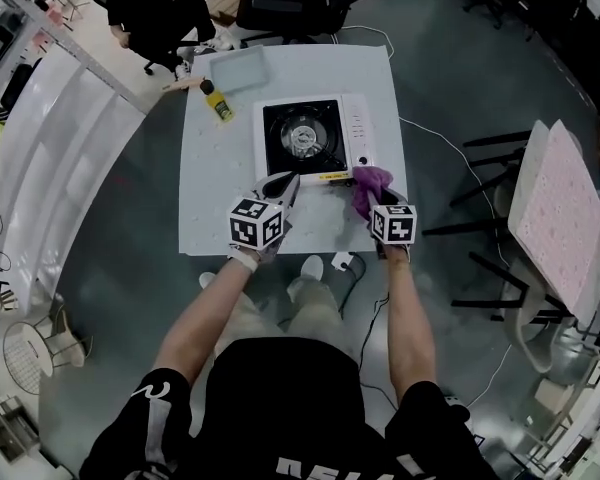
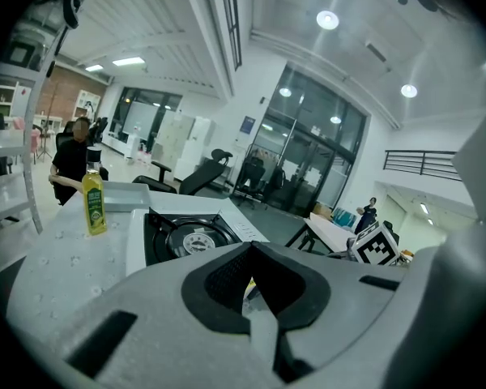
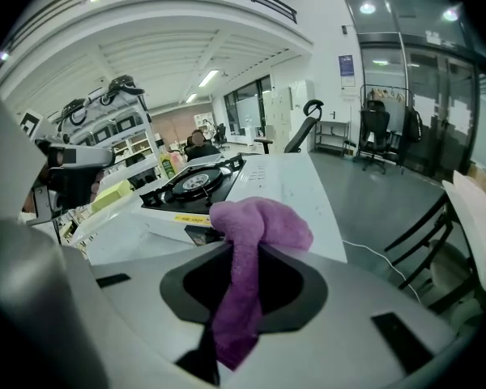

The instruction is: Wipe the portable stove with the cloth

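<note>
Pinches the purple cloth (image 1: 370, 181) tight in the right gripper (image 1: 373, 201), right by the near right corner of the portable stove (image 1: 352, 128). Holds the left gripper (image 1: 283, 181) closed on nothing, at the stove's near edge. Looks like just the start. Hard to tell if touching the stove yet. Leaves the top, burner (image 1: 303, 138) and sides to wipe.

The bottle (image 1: 216, 100) label is too small to read. The left gripper (image 1: 283, 181) covers the stove (image 1: 310, 138)'s near corner. The seated person (image 1: 155, 8) is cut off.
</note>
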Tool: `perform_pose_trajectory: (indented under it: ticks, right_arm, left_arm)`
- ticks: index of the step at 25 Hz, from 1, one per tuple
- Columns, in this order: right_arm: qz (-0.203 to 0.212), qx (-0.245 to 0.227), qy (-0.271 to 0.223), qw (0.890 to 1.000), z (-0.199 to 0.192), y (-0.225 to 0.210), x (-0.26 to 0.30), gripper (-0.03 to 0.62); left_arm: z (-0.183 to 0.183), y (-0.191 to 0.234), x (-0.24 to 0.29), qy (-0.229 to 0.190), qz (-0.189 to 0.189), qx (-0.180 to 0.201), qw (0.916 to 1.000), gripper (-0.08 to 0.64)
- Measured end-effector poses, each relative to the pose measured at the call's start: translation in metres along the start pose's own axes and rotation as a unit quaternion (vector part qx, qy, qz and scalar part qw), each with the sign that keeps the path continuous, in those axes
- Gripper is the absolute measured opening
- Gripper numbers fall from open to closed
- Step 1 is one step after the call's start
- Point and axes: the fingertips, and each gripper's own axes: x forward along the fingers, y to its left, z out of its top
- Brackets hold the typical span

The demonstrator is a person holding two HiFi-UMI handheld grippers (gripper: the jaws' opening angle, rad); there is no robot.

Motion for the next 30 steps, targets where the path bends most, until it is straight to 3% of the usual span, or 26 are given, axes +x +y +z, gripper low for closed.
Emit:
perform_pose_trajectory:
  ticks: [14,30]
  right_arm:
    - [-0.007,-0.004,0.009,1.000,-0.004,0.042,0.003,0.083]
    - [-0.006,-0.022,0.019,1.000,0.006,0.115,0.023,0.083]
  left_arm:
    - [-0.001,0.022,-0.035,-0.003,-0.009,-0.003,1.0000,0.006]
    - [0.001,0.081,-0.091,-0.004,-0.005,-0.005,1.0000,0.006]
